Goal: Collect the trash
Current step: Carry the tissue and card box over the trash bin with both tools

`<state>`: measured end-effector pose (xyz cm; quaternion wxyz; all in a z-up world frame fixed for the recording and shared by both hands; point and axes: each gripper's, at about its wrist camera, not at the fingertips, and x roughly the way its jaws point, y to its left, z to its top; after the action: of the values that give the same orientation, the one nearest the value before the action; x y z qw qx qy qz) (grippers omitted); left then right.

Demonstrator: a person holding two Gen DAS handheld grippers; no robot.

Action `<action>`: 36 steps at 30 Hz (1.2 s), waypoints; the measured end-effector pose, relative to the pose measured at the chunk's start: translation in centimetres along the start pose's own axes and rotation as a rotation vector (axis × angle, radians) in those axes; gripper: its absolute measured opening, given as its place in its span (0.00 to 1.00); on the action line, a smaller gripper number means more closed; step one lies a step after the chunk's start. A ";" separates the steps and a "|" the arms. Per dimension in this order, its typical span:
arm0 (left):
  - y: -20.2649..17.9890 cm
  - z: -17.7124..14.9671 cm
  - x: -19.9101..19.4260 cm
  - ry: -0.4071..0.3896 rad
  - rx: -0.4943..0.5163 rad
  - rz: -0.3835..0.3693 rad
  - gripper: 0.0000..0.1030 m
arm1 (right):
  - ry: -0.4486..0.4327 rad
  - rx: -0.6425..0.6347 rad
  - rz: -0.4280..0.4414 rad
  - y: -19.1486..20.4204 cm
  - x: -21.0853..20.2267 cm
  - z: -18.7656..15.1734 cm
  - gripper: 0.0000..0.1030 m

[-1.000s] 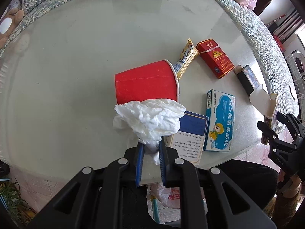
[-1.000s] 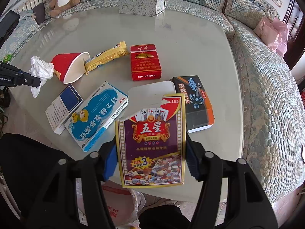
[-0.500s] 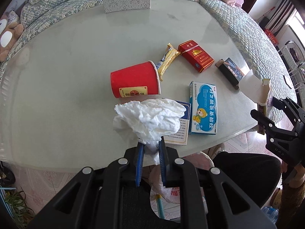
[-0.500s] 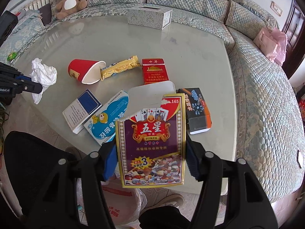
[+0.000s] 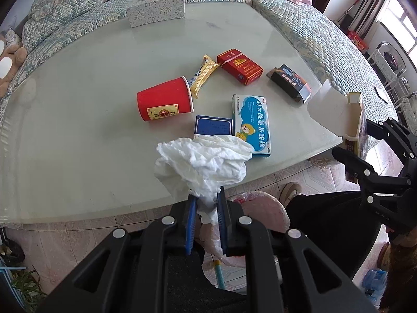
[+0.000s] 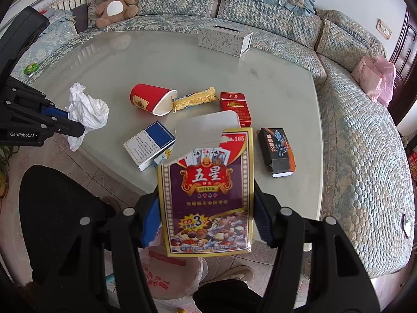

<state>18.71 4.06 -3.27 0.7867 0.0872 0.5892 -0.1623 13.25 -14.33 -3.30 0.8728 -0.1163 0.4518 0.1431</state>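
My left gripper (image 5: 206, 203) is shut on a crumpled white tissue (image 5: 203, 164), held past the table's front edge; the tissue also shows in the right wrist view (image 6: 87, 109). My right gripper (image 6: 206, 208) is shut on an open poker card box (image 6: 208, 193), held above the table's near edge; the box also shows in the left wrist view (image 5: 351, 120). A pink plastic trash bag (image 5: 260, 208) sits on the floor below both grippers and shows in the right wrist view (image 6: 169, 274).
On the glass table (image 5: 78, 130) lie a tipped red paper cup (image 5: 164, 99), a yellow snack wrapper (image 5: 204, 75), a red cigarette pack (image 5: 239, 66), a black box (image 5: 290, 83), a blue medicine box (image 5: 252, 125), a dark blue box (image 5: 213, 126) and a tissue box (image 5: 156, 7). A sofa surrounds the table.
Both grippers have pulled back from the table towards its front edge, carrying the tissue and the card box. The trash bag has come into view below them.
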 end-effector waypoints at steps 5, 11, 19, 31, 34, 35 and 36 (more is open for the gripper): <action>-1.4 -2.4 -0.3 -0.018 0.030 0.002 0.15 | -0.012 -0.029 0.016 1.8 -1.3 -1.4 0.58; -2.5 -4.8 0.3 -0.024 0.040 0.006 0.15 | -0.018 -0.036 0.030 3.5 -2.3 -3.6 0.58; -4.7 -8.0 2.9 -0.005 0.084 -0.029 0.15 | -0.002 -0.034 0.013 5.1 -2.1 -7.0 0.58; -7.2 -11.3 8.3 0.072 0.138 -0.105 0.15 | 0.072 -0.016 -0.015 6.4 0.8 -11.8 0.58; -7.6 -11.9 10.2 0.100 0.140 -0.115 0.15 | 0.101 -0.010 -0.011 6.6 2.0 -13.0 0.58; -7.7 -12.2 10.7 0.110 0.141 -0.121 0.15 | 0.111 -0.006 -0.009 6.6 2.4 -13.2 0.58; -7.8 -12.4 11.3 0.119 0.141 -0.126 0.15 | 0.121 -0.001 -0.004 6.6 2.8 -13.6 0.58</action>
<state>7.64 -0.86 -17.28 0.7306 0.1145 0.6263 -0.2468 2.23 -12.25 -13.77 0.8442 -0.1260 0.5034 0.1343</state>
